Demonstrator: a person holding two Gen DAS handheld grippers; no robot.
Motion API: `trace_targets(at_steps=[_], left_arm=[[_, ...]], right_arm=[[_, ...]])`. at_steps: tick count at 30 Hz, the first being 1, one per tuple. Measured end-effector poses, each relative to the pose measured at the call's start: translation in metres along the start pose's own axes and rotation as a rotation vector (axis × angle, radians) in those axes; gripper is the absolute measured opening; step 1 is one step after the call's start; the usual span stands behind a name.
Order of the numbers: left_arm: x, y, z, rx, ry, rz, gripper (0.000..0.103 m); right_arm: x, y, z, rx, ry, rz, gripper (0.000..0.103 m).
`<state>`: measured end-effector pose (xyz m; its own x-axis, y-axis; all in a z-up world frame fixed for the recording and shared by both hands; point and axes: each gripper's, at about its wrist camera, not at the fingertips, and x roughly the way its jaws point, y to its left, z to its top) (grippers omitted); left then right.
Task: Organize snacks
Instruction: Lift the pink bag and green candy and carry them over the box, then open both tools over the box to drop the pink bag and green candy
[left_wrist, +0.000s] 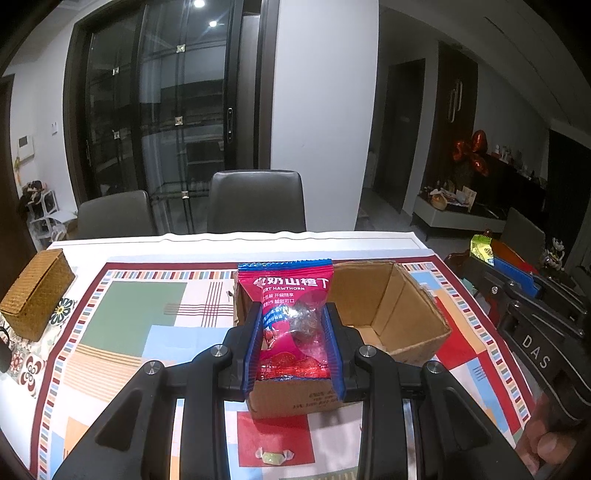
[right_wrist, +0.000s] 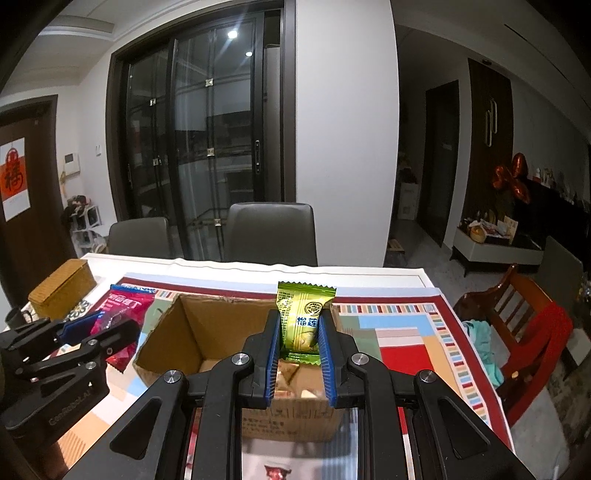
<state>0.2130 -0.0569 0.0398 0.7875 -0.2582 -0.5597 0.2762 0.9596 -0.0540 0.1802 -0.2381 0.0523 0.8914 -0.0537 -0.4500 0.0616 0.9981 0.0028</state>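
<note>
Left gripper (left_wrist: 293, 343) clamps a pink hawthorn packet (left_wrist: 291, 325) upright above the cardboard box (left_wrist: 399, 314); right gripper (right_wrist: 298, 345) pinches a green packet (right_wrist: 301, 321) above it too. Only the left view shows a wrapped candy (left_wrist: 275, 455) near the patterned tablecloth's (left_wrist: 129, 332) near edge. Grey chairs (right_wrist: 271, 232) stand beyond.

Red hawthorn packet (left_wrist: 291, 317) hides cardboard box's (left_wrist: 402, 299) left interior. Bottom edge cuts off red-wrapped candy (right_wrist: 277, 473). Box print (left_wrist: 314, 400) too small to read.
</note>
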Motion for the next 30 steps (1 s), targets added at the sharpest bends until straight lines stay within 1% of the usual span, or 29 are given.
trace_targets(at_steps=[10, 30], left_arm=[[0.025, 0.001, 0.005, 0.002, 0.031, -0.001, 0.031], [0.058, -0.001, 0.006, 0.009, 0.077, 0.003, 0.032]], right_arm=[[0.02, 0.0, 0.008, -0.011, 0.004, 0.005, 0.021], [0.06, 0.003, 0.005, -0.034, 0.056, 0.04, 0.021]])
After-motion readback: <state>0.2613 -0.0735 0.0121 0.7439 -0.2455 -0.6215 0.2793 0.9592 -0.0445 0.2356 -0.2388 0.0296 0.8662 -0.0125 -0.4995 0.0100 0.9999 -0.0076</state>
